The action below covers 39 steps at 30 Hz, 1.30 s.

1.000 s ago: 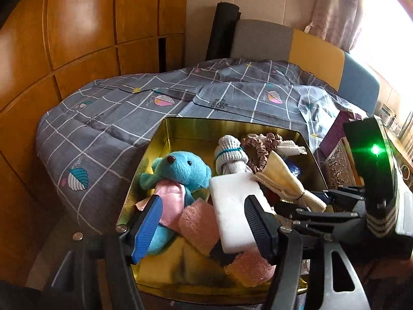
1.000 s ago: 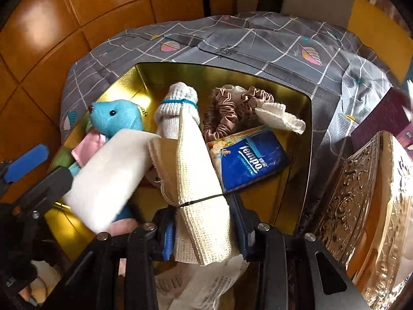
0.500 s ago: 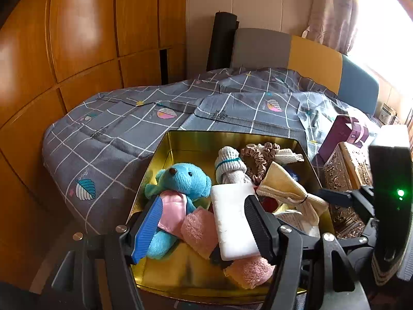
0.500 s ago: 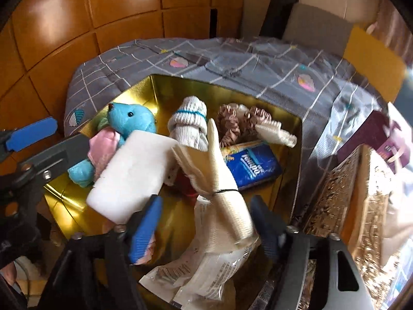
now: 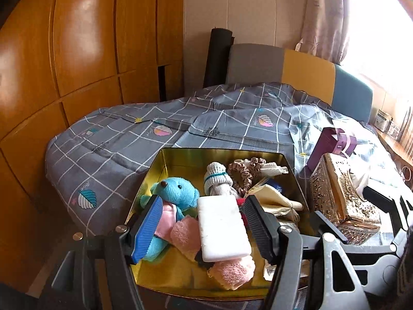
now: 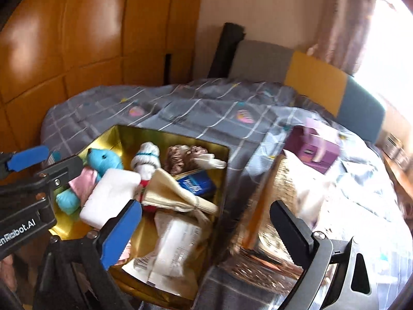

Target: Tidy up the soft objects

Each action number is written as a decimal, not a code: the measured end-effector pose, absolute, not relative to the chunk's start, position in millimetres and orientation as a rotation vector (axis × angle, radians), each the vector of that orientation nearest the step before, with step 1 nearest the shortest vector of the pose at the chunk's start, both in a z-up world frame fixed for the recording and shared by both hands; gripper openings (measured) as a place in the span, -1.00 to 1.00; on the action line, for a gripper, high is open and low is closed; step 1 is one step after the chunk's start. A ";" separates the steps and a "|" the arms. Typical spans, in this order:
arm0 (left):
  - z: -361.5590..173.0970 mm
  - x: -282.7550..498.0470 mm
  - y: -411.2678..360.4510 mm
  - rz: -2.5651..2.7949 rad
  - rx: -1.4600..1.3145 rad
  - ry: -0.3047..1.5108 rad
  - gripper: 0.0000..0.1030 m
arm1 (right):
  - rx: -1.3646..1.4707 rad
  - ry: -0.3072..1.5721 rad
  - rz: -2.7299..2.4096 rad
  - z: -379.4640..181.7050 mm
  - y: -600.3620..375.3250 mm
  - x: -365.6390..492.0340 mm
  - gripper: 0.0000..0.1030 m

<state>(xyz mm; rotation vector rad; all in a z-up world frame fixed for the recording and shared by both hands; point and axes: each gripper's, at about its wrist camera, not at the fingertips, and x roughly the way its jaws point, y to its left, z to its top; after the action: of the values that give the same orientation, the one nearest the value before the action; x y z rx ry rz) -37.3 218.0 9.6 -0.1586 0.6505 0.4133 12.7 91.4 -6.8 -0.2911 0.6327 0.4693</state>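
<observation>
**Gold tin packed with soft things, both grippers spread above it**

Left wrist view: the left gripper [image 5: 204, 228] has its jaws spread wide and pinches nothing. The blue pad [image 5: 147, 230] sits at 8 o'clock and the black ribbed pad [image 5: 258, 226] at 4 o'clock of the white sponge block [image 5: 223, 228], which lies between them inside the gold tin [image 5: 222, 153]. At 9 o'clock of the sponge lies the blue teddy bear [image 5: 178, 192] with its pink cloth; a pink fluffy piece [image 5: 185, 235] rests against the bear, and a second pink fluffy piece [image 5: 232, 271] lies at 6 o'clock, under the sponge's near end. At 12 o'clock stands a rolled white sock [image 5: 216, 178], with a brown scrunchie [image 5: 241, 177] just to its right. The tied cream cloth bundle [image 5: 273, 201] lies at 2 o'clock. Beyond the tin's right wall — on the grey checked bedspread [image 5: 116, 155] — stands an ornate gold box [image 5: 338, 196], and a purple box [image 5: 330, 144] behind it.

Right wrist view: the right gripper [image 6: 206, 230] is also spread wide and holds nothing; its blue pad [image 6: 121, 235] hangs over the tin's near edge, its black pad [image 6: 291, 230] over the ornate box. The cream bundle lies loose in the tin at 11 o'clock of the gripper, a blue tissue pack [image 6: 197, 182] just behind it and a clear plastic packet [image 6: 173, 245] below. This view is blurred on the right.
</observation>
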 end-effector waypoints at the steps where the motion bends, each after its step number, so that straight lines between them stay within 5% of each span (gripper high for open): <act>1: 10.5 -37.7 216.2 0.415 -0.158 0.647 0.29 | -0.276 0.624 0.455 -4.8 86.6 10.1 0.97; 39: 13.6 -42.5 198.5 0.429 -0.115 0.642 0.29 | -0.188 0.643 0.387 -9.4 61.2 6.1 0.99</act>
<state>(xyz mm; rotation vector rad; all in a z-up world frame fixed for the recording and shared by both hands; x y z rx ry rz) -42.5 198.5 13.6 -0.1151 0.6424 0.4290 6.1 61.2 -9.4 -0.1882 0.6427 0.3874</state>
